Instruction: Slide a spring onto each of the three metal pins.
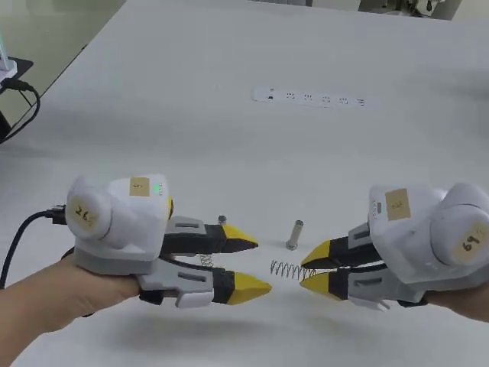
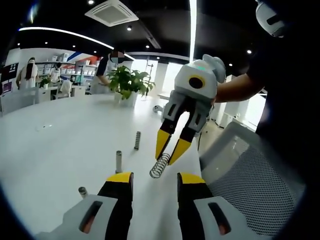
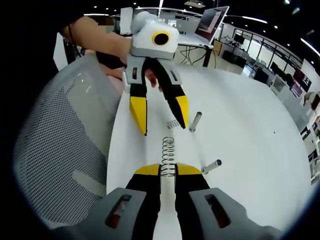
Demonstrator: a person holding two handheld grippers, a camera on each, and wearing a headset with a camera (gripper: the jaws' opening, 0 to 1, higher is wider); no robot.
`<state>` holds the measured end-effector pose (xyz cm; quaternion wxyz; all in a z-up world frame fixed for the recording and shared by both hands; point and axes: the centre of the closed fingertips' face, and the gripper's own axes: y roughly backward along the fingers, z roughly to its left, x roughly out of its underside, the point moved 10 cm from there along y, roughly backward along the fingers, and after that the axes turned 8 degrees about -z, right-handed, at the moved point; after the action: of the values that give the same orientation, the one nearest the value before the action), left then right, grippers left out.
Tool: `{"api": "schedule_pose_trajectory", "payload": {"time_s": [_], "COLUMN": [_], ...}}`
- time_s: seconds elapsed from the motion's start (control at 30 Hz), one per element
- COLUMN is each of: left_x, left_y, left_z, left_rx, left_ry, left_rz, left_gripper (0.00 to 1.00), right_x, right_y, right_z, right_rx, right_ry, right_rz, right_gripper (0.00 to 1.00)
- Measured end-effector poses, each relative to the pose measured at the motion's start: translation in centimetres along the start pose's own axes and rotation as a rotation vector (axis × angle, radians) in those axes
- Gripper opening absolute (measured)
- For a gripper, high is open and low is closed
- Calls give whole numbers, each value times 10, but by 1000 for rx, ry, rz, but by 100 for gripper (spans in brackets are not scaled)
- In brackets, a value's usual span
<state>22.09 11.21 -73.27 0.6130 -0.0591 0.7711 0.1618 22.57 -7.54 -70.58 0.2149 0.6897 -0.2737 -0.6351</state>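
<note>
A spring (image 1: 283,268) is pinched endwise by the clamped right gripper (image 1: 304,271), its free end presumably kept clear for a pin (image 1: 294,233); the left gripper (image 1: 262,266) is held spread, empty.

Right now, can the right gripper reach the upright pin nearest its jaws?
Probably yes: the right gripper, shut on a spring, is just beside that pin, with bare table between; the left gripper stands clear.

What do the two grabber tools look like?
Both have rounded white bodies, grey and black jaws, and pointed yellow tips. The left gripper has a small green light and a black cable at its back. The right gripper matches. Each carries a tan square sticker and a round handwritten label. The person wears a dark sleeve.
</note>
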Motion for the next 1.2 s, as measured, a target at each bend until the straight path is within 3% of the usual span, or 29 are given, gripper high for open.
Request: {"api": "schedule_pose_trajectory", "payload": {"time_s": [0.63, 1.2], "left_x": [-6, -4], "left_y": [-11, -12], "left_z": [5, 3], "left_rx": [65, 74], "left_ry": [-26, -32], "left_rz": [-8, -3], "left_gripper": [18, 10], "right_x": [-6, -12], "right_y": [2, 0], "right_z": [-2, -1], "right_rx": [-15, -33], "right_ry": [23, 41], "right_rz": [-49, -75], "right_gripper": [7, 7]}}
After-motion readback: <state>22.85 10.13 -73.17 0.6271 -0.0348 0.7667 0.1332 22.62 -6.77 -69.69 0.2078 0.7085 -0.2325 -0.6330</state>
